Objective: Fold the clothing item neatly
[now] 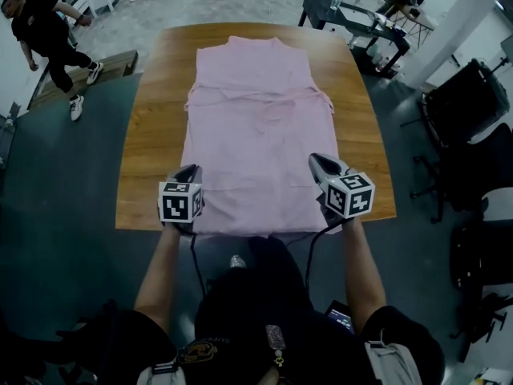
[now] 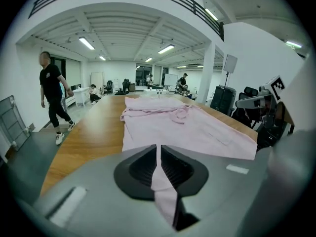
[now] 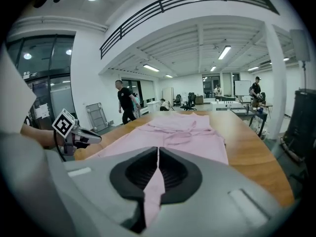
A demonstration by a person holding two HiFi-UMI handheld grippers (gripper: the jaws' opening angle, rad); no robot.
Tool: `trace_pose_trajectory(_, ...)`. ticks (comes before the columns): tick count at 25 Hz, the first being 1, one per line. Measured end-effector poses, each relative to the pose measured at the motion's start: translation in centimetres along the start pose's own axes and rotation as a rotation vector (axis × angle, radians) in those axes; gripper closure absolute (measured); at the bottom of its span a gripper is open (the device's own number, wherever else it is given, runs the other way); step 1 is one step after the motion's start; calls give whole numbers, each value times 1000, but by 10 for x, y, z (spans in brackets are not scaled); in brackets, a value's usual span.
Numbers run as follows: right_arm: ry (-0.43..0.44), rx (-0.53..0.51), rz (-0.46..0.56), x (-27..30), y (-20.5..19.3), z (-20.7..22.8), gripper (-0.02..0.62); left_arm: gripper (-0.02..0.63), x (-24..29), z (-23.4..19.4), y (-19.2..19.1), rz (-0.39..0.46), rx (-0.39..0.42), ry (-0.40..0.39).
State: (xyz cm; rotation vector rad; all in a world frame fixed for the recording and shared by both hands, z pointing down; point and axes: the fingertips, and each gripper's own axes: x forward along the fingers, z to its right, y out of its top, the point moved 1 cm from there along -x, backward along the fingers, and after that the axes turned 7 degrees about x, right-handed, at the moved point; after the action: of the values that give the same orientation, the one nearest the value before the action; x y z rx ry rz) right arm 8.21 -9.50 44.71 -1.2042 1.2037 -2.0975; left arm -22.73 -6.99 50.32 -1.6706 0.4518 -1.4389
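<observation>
A pink garment (image 1: 256, 127) lies spread flat along the wooden table (image 1: 152, 135), collar end far, hem near me. My left gripper (image 1: 190, 172) is at the hem's near left corner, shut on a pinch of pink cloth that runs between its pads (image 2: 159, 149). At the near right corner, my right gripper (image 1: 317, 161) is also shut on the hem, a strip of cloth hanging between its pads (image 3: 158, 152). The garment (image 2: 182, 125) stretches away from both grippers, with sleeves folded in near the far end (image 3: 177, 125). Each gripper shows in the other's view.
The table's near edge (image 1: 240, 229) lies just under my hands. A person (image 1: 48, 30) walks on the floor at the far left. A dark desk (image 1: 353, 18) stands at the far right, and black chairs (image 1: 465, 103) stand along the right side.
</observation>
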Motion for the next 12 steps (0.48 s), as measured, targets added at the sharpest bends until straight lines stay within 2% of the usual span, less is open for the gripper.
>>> trace_pose_trajectory(3, -20, 2, 5, -20, -19, -5, 583, 566, -19, 8, -17, 20, 0, 5)
trace_pose_trajectory(12, -43, -8, -59, -45, -69, -5, 583, 552, -49, 20, -72, 8, -41, 24)
